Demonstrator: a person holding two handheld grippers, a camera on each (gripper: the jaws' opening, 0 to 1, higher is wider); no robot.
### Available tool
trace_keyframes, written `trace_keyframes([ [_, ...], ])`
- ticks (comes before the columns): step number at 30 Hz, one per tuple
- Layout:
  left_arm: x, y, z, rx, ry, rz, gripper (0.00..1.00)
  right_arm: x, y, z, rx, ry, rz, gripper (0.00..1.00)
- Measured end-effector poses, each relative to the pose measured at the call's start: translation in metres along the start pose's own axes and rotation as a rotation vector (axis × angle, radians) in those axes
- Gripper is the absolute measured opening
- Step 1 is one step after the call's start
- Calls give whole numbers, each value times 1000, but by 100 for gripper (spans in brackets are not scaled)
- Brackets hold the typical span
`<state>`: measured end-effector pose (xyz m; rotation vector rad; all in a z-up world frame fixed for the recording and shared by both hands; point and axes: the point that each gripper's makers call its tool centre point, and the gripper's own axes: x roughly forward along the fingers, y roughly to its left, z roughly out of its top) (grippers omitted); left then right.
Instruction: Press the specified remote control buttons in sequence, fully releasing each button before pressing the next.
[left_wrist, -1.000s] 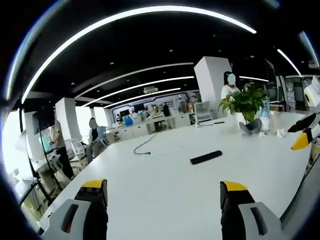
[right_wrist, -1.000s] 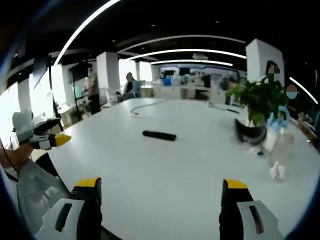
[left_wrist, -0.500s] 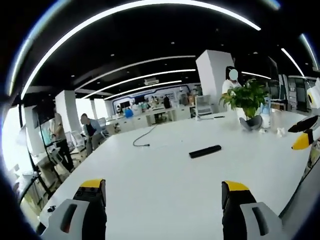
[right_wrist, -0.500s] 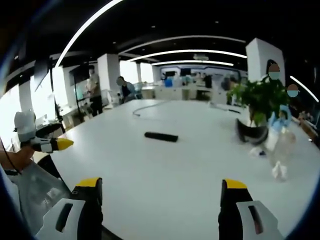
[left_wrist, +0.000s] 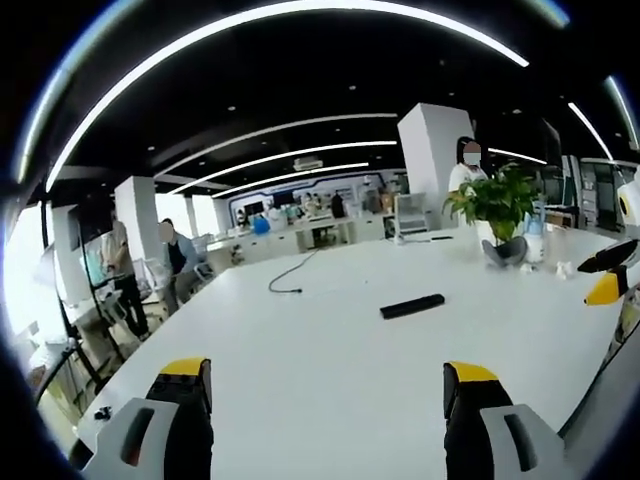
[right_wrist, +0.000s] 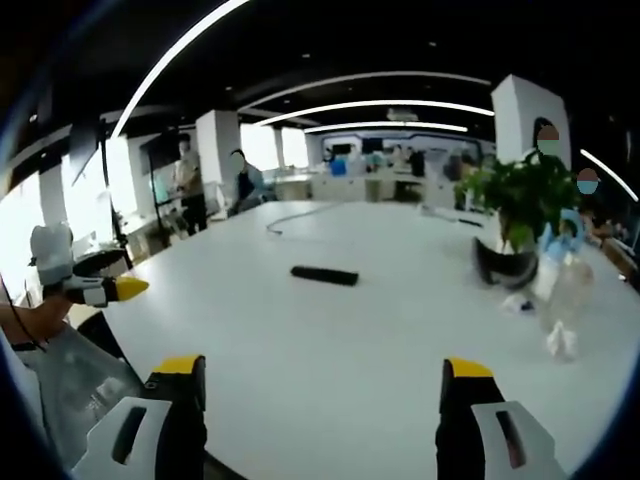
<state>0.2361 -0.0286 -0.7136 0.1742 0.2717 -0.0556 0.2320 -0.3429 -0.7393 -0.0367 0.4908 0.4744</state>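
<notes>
A long black remote control (left_wrist: 412, 306) lies flat on the white table (left_wrist: 330, 350), well ahead of both grippers; in the right gripper view the remote (right_wrist: 324, 275) sits left of centre. My left gripper (left_wrist: 325, 385) is open above the table's near edge with nothing between its yellow-tipped jaws. My right gripper (right_wrist: 318, 385) is also open and holds nothing. The right gripper's yellow tip (left_wrist: 604, 287) enters the left gripper view at the right edge. The left gripper's tip (right_wrist: 118, 288) appears at the left of the right gripper view.
A potted green plant (right_wrist: 515, 215) stands at the table's right, with a clear plastic bottle (right_wrist: 558, 275) and small white scraps beside it. A dark cable (left_wrist: 292, 277) trails across the far table. People stand near desks and pillars at the back left (left_wrist: 170, 262).
Both views have shifted slightly with the hands. The remote has stayed where it lay. A person in the background has walked a little.
</notes>
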Motion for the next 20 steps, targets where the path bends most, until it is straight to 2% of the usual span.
trace_keyframes([
  [20, -1, 1, -3, 3, 24, 7, 100, 2, 2, -4, -10, 22, 9, 94],
])
